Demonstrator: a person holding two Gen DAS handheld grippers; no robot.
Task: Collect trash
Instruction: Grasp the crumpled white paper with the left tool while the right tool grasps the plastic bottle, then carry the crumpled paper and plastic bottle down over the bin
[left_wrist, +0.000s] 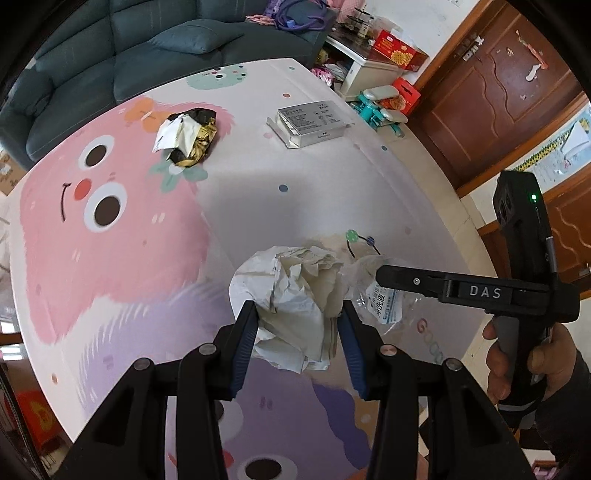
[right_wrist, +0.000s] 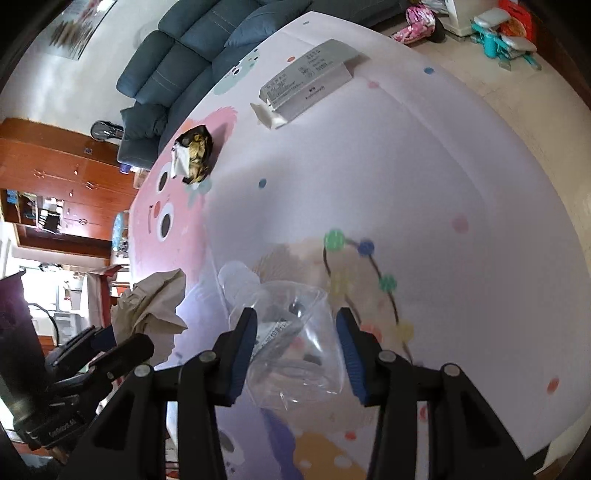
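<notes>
A play mat (left_wrist: 122, 236) printed with a big pink cartoon face covers the surface; whether it lies on the floor or on a counter cannot be told. At the far left, behind the mat, stands a dark teal sofa (left_wrist: 110, 55) with a cushion. On the mat's far part lies a crumpled black-and-gold wrapper (left_wrist: 188, 136), and well to its right a flat grey box (left_wrist: 314, 123) with an open flap. Beyond the mat's right edge are a white side table (left_wrist: 364, 64) carrying red boxes, a teal toy (left_wrist: 376, 110) on pale floor, and brown wooden doors (left_wrist: 498, 96).

The left claw (left_wrist: 297, 325) is clenched on a crumpled paper wad (left_wrist: 291, 302), its blue pads pressing both sides, the wad lifted above the mat. Just right of it, the right claw (right_wrist: 295, 339) grips a crushed clear plastic bottle (right_wrist: 295, 343), its pads against the sides. A hand (left_wrist: 524, 362) holds the right tool's handle.

The bottle's printed label is too blurred to read. The mat's lower cartoon figures are cut off by the claw arms.
</notes>
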